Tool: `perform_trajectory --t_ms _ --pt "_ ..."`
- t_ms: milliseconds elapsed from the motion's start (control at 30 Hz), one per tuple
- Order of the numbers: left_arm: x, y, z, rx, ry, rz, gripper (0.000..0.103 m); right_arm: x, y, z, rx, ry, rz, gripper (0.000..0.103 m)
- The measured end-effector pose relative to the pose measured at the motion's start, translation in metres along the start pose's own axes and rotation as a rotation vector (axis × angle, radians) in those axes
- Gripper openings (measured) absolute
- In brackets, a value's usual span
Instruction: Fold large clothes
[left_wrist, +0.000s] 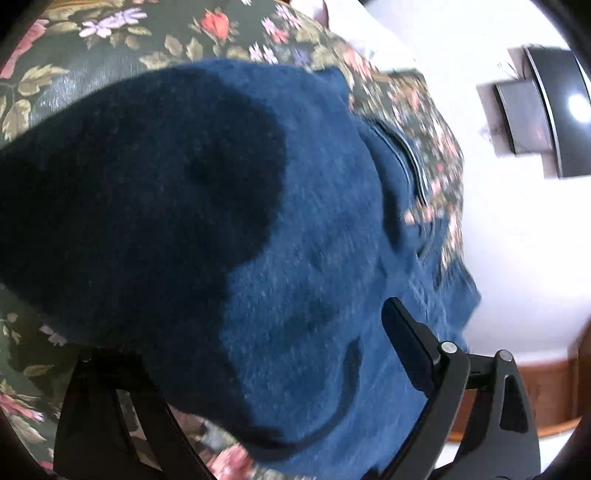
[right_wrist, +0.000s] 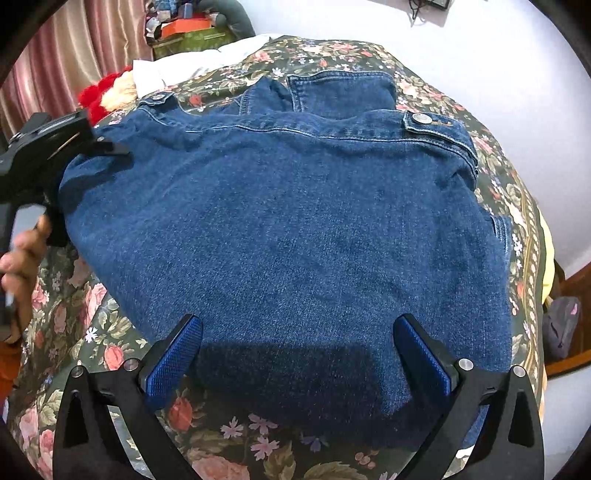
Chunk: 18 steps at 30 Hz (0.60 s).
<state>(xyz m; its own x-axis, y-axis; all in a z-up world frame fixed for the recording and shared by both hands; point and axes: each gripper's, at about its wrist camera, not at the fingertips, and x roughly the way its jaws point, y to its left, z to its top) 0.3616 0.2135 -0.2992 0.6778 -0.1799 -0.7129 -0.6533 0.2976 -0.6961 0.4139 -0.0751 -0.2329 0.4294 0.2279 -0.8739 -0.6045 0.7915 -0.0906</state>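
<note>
Both grippers being held released over a denim jacket.

The right gripper (right_wrist: 298, 354) and left gripper (left_wrist: 236, 354) are being kept unclenched, gripping nothing; the denim jacket (right_wrist: 280, 229) is lying spread on the floral bedspread (right_wrist: 229, 454).

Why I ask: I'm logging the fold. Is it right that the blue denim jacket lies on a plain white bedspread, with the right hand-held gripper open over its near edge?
Not quite. The bedspread is dark with a floral print, not plain white, as the right wrist view shows. The denim jacket does lie on it, with the right hand-held gripper open over its near edge.
</note>
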Motion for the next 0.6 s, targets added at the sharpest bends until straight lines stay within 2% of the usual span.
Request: perform_trajectory --t_ms 67,133,200,233,333,467,533,600 --pt "-0.002 -0.005 -0.003 -0.003 -0.047 0.073 0.062 -0.001 0.001 0.0 -0.002 0.004 0.005 0.103" --pt "-0.005 -0.011 -0.007 0.017 -0.071 0.114 0.05 -0.002 0.002 0.002 -0.005 0.017 0.008 0.103" --pt "-0.011 -0.016 -0.009 0.039 -0.083 0.102 0.04 -0.004 0.003 0.005 -0.013 0.035 0.003 0.103" --pt "-0.016 -0.02 -0.011 0.063 -0.088 0.094 0.032 -0.007 0.003 0.007 -0.014 0.04 0.001 0.103" --pt "-0.037 -0.038 -0.016 0.172 -0.119 0.065 0.027 -0.02 0.004 0.018 0.005 0.002 -0.002 0.103" --pt "-0.072 -0.067 -0.03 0.36 -0.221 0.055 0.026 -0.026 0.011 0.038 0.044 -0.057 0.025 0.103" --pt "-0.084 -0.079 -0.039 0.435 -0.264 0.054 0.026 -0.018 0.018 0.046 0.055 -0.054 0.046 0.103" --pt "-0.094 -0.089 -0.049 0.513 -0.3 0.062 0.026 0.002 0.03 0.051 0.054 -0.01 0.075 0.103"
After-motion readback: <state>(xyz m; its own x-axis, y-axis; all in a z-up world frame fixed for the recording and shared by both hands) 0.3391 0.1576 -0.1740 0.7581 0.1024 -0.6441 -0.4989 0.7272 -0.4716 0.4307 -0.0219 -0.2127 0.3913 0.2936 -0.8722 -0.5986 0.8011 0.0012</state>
